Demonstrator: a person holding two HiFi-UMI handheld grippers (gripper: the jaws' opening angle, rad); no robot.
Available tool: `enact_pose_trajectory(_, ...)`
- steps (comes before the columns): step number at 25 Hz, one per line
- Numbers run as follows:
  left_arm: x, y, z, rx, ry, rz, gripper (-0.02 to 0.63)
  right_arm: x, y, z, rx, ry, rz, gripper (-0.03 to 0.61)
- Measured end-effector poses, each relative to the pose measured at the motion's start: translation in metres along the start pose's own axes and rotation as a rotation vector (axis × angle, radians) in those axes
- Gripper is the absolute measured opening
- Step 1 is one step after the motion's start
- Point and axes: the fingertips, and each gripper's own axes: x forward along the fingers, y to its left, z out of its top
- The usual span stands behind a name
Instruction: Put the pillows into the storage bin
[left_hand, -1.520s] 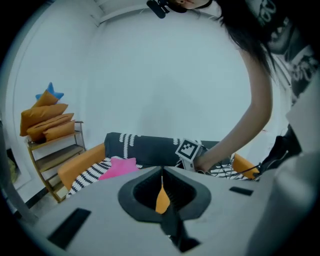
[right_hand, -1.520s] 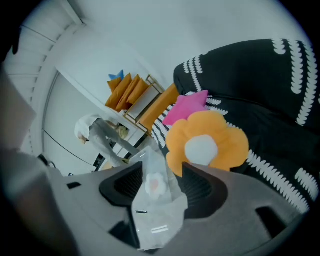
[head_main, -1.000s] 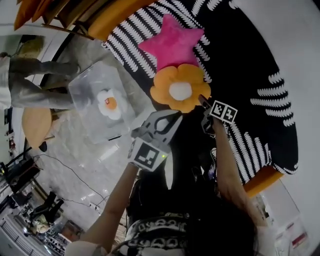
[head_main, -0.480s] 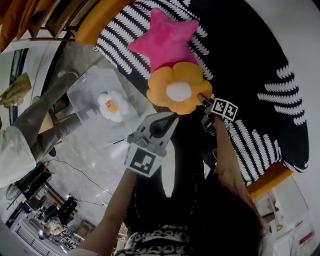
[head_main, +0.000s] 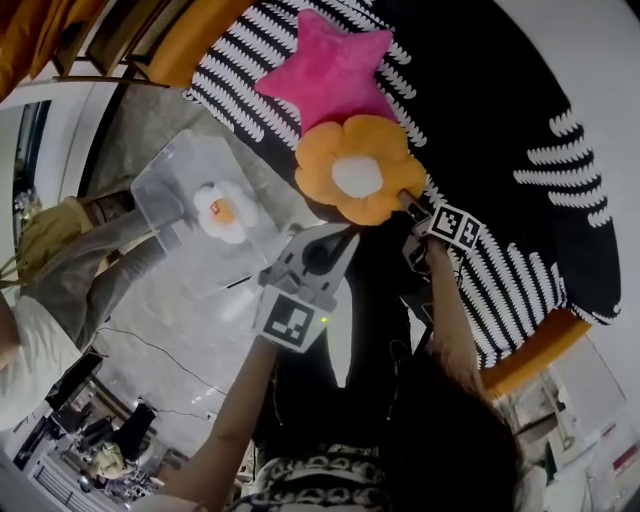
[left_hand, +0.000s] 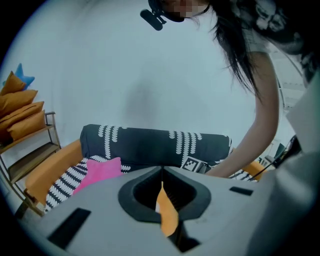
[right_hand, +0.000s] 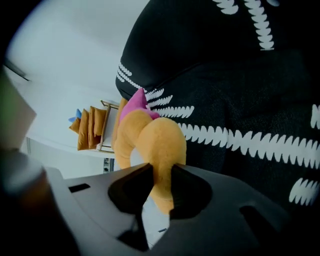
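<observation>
An orange flower pillow (head_main: 360, 170) with a white middle lies on the black-and-white sofa (head_main: 500, 120), just below a pink star pillow (head_main: 330, 65). My right gripper (head_main: 405, 200) is closing on the flower's right petal (right_hand: 160, 145), which fills the gap between its jaws (right_hand: 161, 172). My left gripper (head_main: 348, 235) is shut at the flower's lower edge, with a thin orange sliver (left_hand: 165, 212) pinched between its jaws. A clear storage bin (head_main: 170, 160) stands on the floor to the left with a fried-egg pillow (head_main: 222, 210) inside.
A person in grey trousers (head_main: 100, 250) stands on the marble floor beside the bin. A wooden shelf with orange cushions (left_hand: 20, 110) is left of the sofa. A black cable (head_main: 150, 345) runs across the floor.
The person at the left has shifted across the floor next to the bin. Both grippers stay at the flower pillow's lower edge.
</observation>
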Motion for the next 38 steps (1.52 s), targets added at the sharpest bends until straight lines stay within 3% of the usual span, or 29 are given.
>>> enact_pose_trajectory(6, -0.069, 0.020, -0.018, -0.008, -0.026, 0.064, 0.005, -0.021, 0.077, -0.038, -0.054, -0.025, 0.114, 0.059)
enact_pose_trajectory(13, -0.175, 0.054, -0.065, -0.044, -0.016, 0.156, 0.005, -0.012, 0.213, -0.097, -0.194, 0.009, 0.309, 0.041)
enact_pose_trajectory(17, -0.238, 0.080, -0.110, -0.087, -0.012, 0.223, 0.005, 0.024, 0.291, -0.153, -0.242, 0.064, 0.428, 0.040)
enact_pose_trajectory(24, -0.333, 0.120, -0.160, -0.188, -0.018, 0.417, 0.005, 0.134, 0.407, -0.255, -0.274, 0.240, 0.615, 0.038)
enact_pose_trajectory(27, -0.362, 0.126, -0.179, -0.208, -0.005, 0.450, 0.005, 0.185, 0.413, -0.304, -0.189, 0.337, 0.510, 0.054)
enact_pose_trajectory(30, -0.381, 0.132, -0.201, -0.226, 0.015, 0.466, 0.005, 0.232, 0.405, -0.339, -0.181, 0.414, 0.471, 0.139)
enact_pose_trajectory(31, -0.386, 0.134, -0.206, -0.231, 0.019, 0.466, 0.005, 0.240, 0.403, -0.343, -0.201, 0.420, 0.466, 0.199)
enact_pose_trajectory(38, -0.391, 0.143, -0.211, -0.228, 0.017, 0.428, 0.005, 0.227, 0.387, -0.329, -0.344, 0.378, 0.400, 0.248)
